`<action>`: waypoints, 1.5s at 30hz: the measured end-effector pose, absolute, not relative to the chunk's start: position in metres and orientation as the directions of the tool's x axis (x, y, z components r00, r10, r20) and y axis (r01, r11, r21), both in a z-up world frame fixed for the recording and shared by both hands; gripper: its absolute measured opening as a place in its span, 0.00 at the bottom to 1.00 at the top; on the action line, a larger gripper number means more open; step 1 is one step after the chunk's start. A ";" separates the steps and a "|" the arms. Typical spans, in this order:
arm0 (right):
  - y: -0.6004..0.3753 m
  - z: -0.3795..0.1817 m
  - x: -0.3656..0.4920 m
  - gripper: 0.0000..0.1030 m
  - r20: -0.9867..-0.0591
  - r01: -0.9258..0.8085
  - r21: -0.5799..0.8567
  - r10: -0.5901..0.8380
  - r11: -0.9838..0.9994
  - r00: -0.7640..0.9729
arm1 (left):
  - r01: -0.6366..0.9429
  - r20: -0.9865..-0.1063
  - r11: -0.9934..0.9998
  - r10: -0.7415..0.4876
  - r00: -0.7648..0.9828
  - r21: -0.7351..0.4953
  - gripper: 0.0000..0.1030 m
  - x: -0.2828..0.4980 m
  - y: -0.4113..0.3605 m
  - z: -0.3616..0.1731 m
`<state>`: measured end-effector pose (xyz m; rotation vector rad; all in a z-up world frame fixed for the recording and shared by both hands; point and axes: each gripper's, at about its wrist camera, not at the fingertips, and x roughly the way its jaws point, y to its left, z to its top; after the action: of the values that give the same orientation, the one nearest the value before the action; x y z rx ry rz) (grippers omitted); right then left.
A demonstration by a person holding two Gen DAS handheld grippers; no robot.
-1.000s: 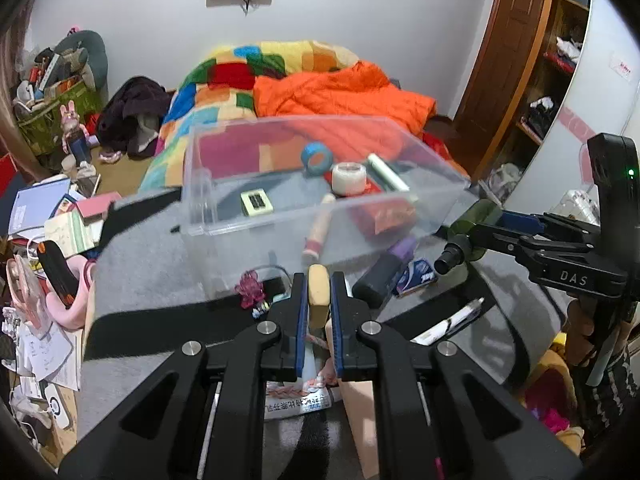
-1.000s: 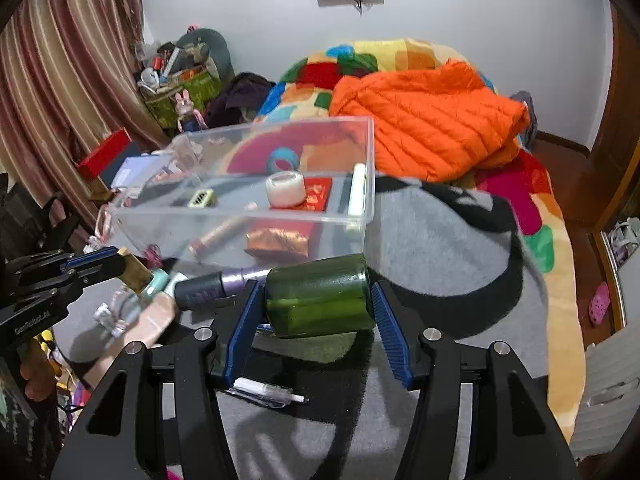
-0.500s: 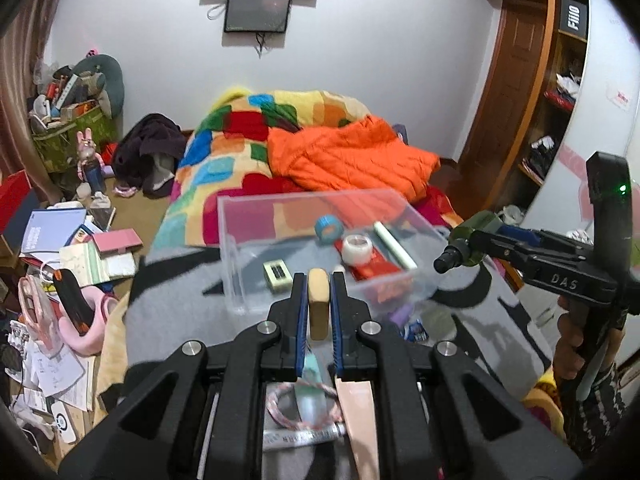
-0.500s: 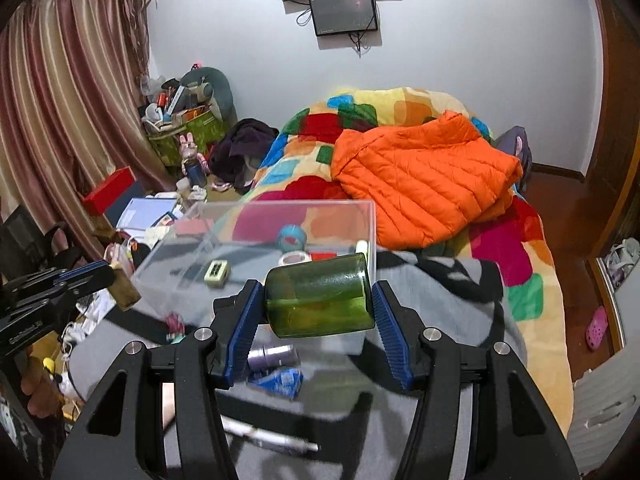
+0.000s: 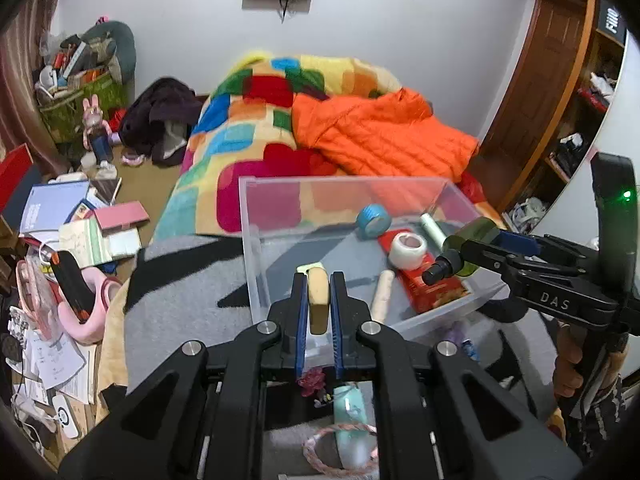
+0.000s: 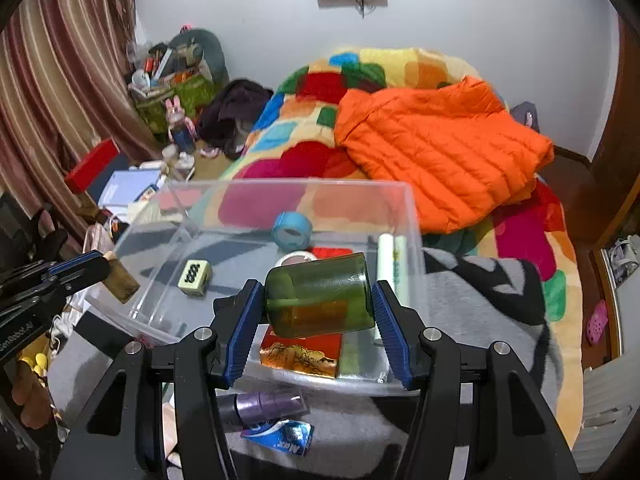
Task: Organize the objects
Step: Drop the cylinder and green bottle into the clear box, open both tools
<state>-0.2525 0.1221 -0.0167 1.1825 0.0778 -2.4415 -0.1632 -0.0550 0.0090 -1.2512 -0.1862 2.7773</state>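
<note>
Left gripper (image 5: 319, 312): clamped narrow on a tan block (image 5: 319, 300), over the bin's (image 5: 246, 216) near wall.
Right gripper (image 6: 318, 320): held a green bottle (image 6: 320, 296) sideways, above the bin's near-right corner.
Advice: carry both well inside the bin — lower before releasing, clear of the tape (image 6: 292, 230).

Clear plastic bin (image 6: 408, 216); dark green bottle (image 6: 320, 296); blue tape roll (image 6: 292, 231); white tape roll (image 5: 408, 246); red-and-gold packet (image 6: 300, 354); orange quilted jacket (image 6: 436, 148); multicoloured patchwork blanket (image 5: 256, 120); grey-and-black rug (image 5: 180, 280); tan block (image 5: 319, 300).
</note>
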 end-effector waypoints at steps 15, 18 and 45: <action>0.100 -0.037 -0.262 0.52 -0.812 0.435 0.142 -0.356 -0.889 -0.462 | -0.068 -0.770 -0.983 0.176 -0.614 -0.171 0.10 -0.167 -0.044 -0.006; 0.099 -0.038 -0.260 0.53 -0.815 0.437 0.144 -0.357 -0.888 -0.456 | -0.083 -0.766 -0.982 0.182 -0.617 -0.167 0.10 -0.161 -0.041 -0.003; 0.129 -0.024 -0.166 0.66 -0.780 0.548 0.095 -0.404 -0.831 -0.478 | -0.136 -0.761 -0.988 0.147 -0.631 -0.078 0.56 -0.078 -0.018 -0.011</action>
<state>-0.1665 0.1290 -0.0244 1.1505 0.2256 -2.2957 -0.0782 -0.0184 -0.0109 -1.2637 -0.0203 2.7042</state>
